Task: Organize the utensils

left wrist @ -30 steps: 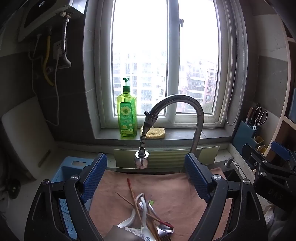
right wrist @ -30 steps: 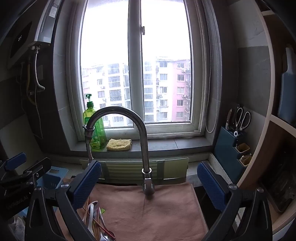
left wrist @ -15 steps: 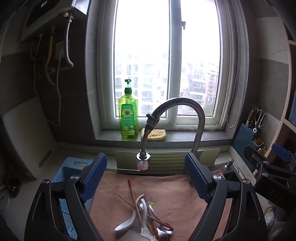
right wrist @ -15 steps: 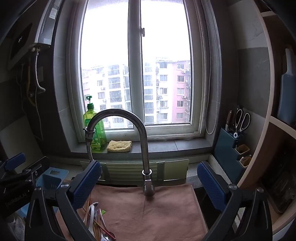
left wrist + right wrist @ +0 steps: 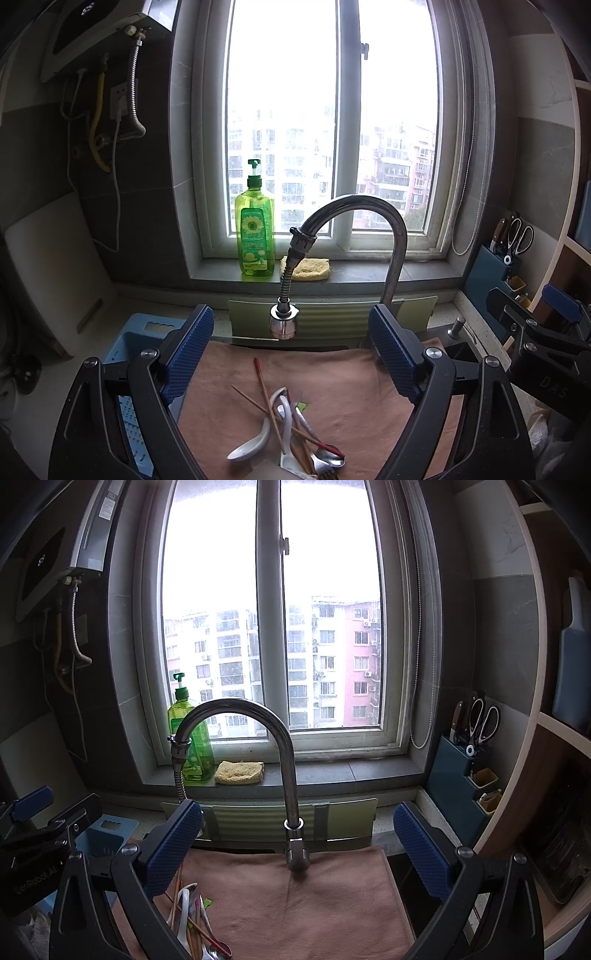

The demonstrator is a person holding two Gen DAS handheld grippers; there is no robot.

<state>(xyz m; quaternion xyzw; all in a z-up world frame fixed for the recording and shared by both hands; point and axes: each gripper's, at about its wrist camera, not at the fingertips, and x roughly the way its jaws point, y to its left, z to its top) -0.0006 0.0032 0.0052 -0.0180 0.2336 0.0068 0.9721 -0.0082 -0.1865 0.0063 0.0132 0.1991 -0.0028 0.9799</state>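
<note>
A pile of utensils (image 5: 291, 432) lies on a pink-brown towel (image 5: 347, 384) over the sink: a white ceramic spoon (image 5: 247, 445), red and wooden chopsticks (image 5: 264, 387), metal spoons (image 5: 328, 456). The pile also shows in the right wrist view (image 5: 195, 919) at lower left. My left gripper (image 5: 291, 354) is open and empty, above and behind the pile. My right gripper (image 5: 297, 853) is open and empty, over the bare towel (image 5: 314, 904) to the right of the pile.
A curved faucet (image 5: 369, 221) with a hanging spray head (image 5: 283, 321) rises behind the towel. A blue basket (image 5: 133, 343) sits left. Green soap bottle (image 5: 256, 236) and sponge (image 5: 306, 267) are on the sill. A blue utensil holder with scissors (image 5: 469, 775) stands at right.
The left wrist view has tilted down and pulled back a little, so more of the utensil pile shows. The right gripper has hardly moved. Both stay open.
</note>
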